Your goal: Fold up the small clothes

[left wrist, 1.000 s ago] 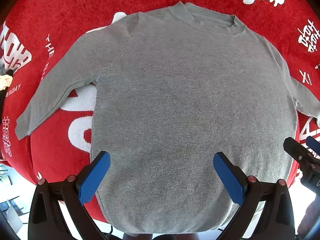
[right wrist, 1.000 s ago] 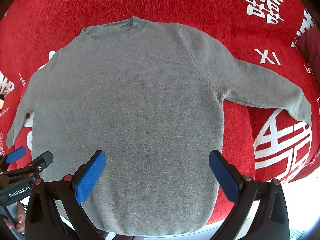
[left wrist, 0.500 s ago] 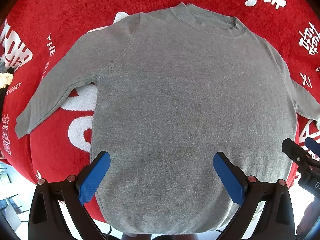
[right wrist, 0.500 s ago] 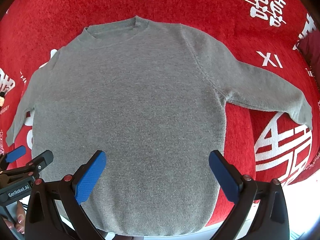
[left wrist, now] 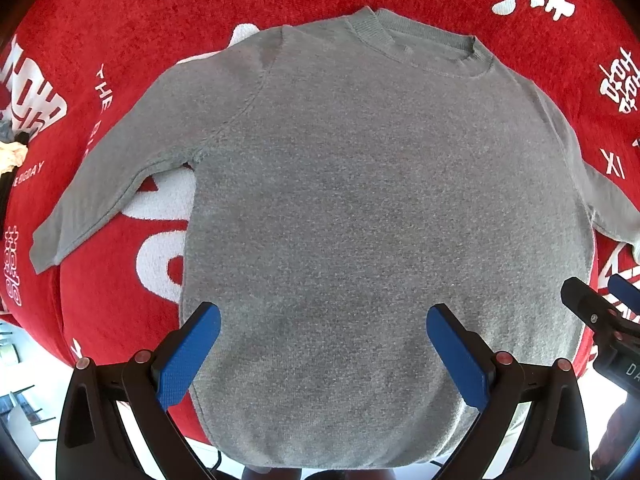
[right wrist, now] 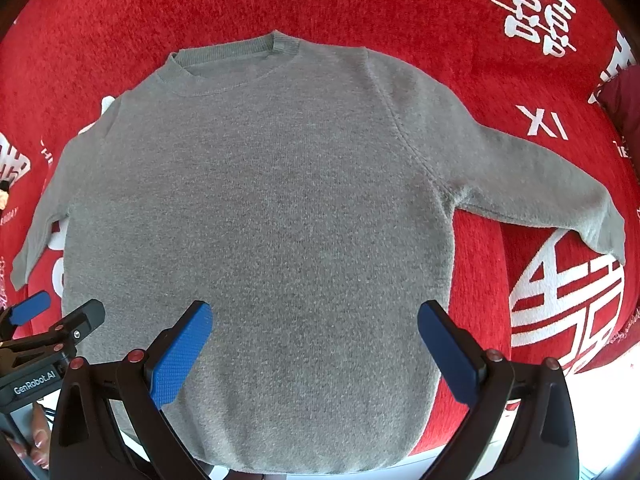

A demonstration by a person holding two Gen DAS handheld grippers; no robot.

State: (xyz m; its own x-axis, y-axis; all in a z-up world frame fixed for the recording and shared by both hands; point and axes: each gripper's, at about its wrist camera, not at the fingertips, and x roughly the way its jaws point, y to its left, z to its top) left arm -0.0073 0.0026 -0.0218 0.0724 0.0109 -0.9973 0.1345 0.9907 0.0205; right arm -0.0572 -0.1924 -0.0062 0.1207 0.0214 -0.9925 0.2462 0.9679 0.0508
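Red cloth [left wrist: 120, 32] with white lettering spreads under everything, and the grey sweater [left wrist: 380, 200] lies flat on it, neck at twelve o'clock, sleeves out at nine and three, sitting slightly lower in both views than a second ago. Left gripper [left wrist: 323, 340] hovers over the hem at six, jaws wide apart, holding nothing. Right gripper [right wrist: 314, 338], same story, spread and empty. The right cuff [left wrist: 632, 236] is cut off in the left view; fingertips [right wrist: 38, 444], probably the holder's, peek in at seven.
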